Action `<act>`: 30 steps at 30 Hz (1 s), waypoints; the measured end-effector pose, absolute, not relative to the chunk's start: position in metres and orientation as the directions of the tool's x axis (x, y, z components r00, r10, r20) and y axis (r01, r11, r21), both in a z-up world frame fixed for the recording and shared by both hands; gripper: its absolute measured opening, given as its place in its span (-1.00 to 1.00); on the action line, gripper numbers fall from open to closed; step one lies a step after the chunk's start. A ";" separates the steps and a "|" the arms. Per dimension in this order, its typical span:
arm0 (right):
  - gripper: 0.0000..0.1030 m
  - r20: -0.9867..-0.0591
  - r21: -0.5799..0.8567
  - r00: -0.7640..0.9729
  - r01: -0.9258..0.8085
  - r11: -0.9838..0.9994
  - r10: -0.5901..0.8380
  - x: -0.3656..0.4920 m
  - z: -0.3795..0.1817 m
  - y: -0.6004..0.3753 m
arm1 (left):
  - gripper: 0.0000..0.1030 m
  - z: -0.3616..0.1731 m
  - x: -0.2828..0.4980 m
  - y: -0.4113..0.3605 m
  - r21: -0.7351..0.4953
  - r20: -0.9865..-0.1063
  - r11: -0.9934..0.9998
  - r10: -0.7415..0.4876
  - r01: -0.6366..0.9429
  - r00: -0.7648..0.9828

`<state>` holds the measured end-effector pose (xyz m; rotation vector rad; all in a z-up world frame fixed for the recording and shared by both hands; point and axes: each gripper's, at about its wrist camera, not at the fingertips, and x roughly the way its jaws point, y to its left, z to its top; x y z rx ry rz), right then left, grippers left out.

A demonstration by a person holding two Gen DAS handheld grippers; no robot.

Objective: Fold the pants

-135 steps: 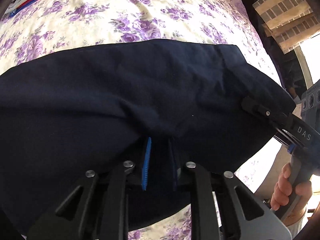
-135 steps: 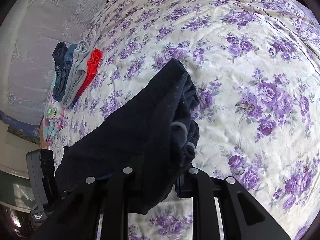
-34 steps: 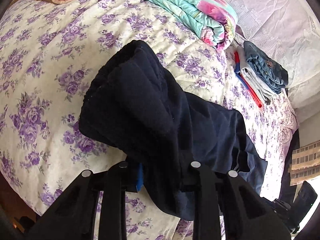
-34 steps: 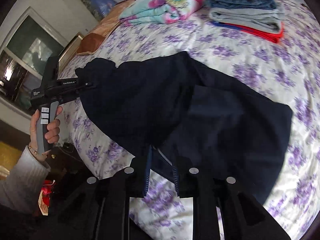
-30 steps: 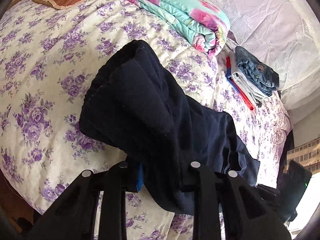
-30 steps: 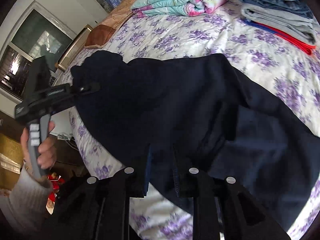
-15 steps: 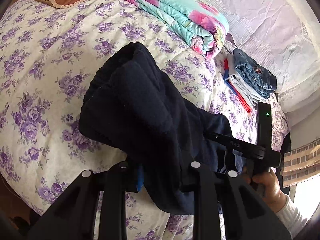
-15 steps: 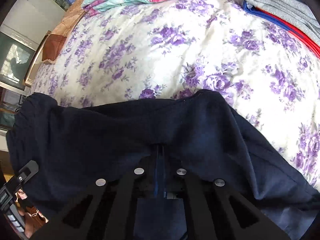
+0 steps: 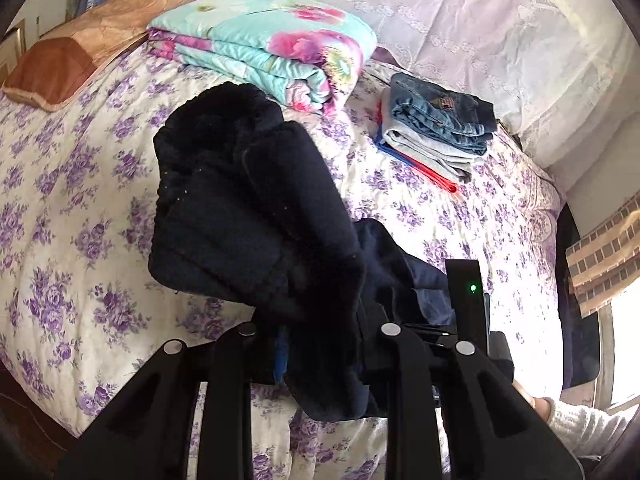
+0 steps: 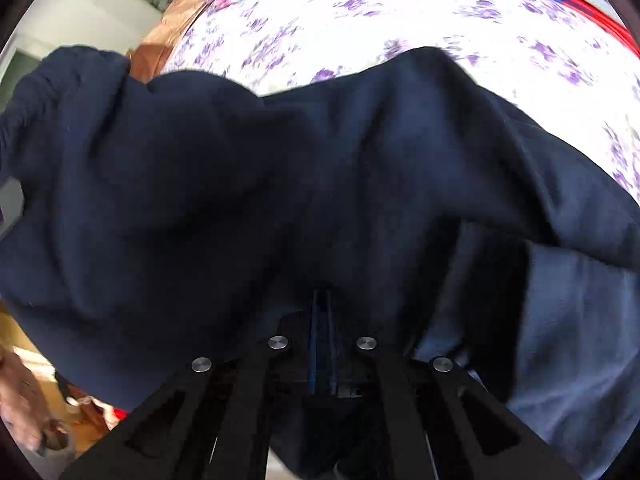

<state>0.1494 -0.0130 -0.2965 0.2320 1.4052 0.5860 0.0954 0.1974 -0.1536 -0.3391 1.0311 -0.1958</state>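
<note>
Right hand-held gripper [image 10: 322, 344] now closer, low under pants [image 10: 320, 184].

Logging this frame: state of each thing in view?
navy pants: bunched, held by both grippers, partly lying on the bed
left gripper: shut on pants
right gripper: shut on pants
floral quilt: folded
jeans stack: folded, stacked
</note>
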 end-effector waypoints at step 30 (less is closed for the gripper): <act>0.13 -0.767 0.510 0.429 -0.043 0.859 0.477 0.012 -0.229 -0.229 | -0.20 -0.219 0.128 0.050 -0.466 -0.833 0.825 -0.531 0.320 0.154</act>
